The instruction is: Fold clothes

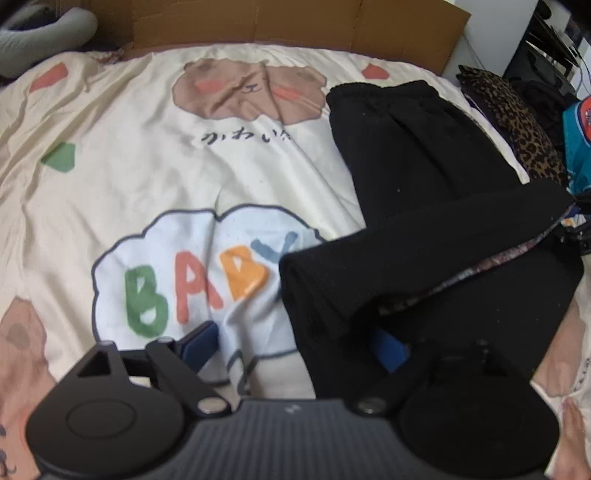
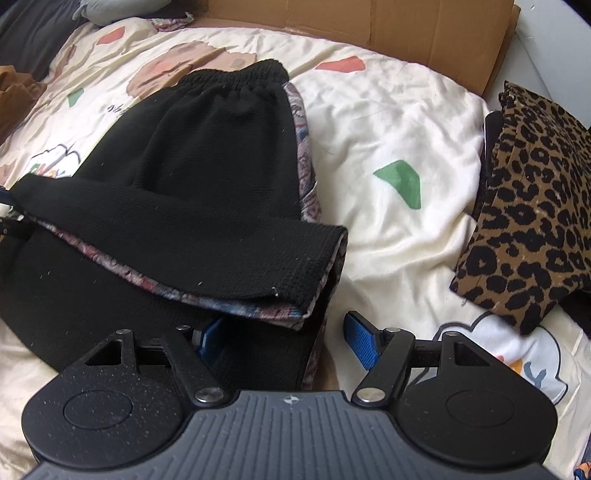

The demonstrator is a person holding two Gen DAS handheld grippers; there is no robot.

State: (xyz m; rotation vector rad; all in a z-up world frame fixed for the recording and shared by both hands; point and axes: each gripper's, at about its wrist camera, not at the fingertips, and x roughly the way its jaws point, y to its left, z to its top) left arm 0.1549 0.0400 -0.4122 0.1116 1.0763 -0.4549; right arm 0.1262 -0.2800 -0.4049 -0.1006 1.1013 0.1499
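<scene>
the black knitted trousers with a patterned side stripe (image 2: pixel 207 155) lie on the cream printed bed cover (image 2: pixel 399 122), waistband toward the far edge of the bed, the leg end folded back across the body of the garment. only the right wrist view shows the patterned stripe running down the trousers' right side and the folded hem's open end (image 2: pixel 317 266); the left wrist view shows the same trousers (image 1: pixel 417 158) from the other side, with the fold's left end lying over the coloured "baby" cloud print (image 1: pixel 192 284). the left gripper (image 1: pixel 295 350) has its jaws spread wide, one blue pad (image 1: pixel 199 343) over bare cover and the other against the black cloth, not pressing it. the right gripper (image 2: pixel 284 339) also stands open, its left pad partly hidden in the trousers' lower fold, its right pad (image 2: pixel 360 339) free over the cover. a leopard-print folded garment (image 2: pixel 532 206) sits by the right edge of the bed, well apart from the trousers. a brown cardboard sheet (image 1: pixel 295 22) stands along the far edge, and a grey cushion (image 1: pixel 40 33) rests at the far left corner.
</scene>
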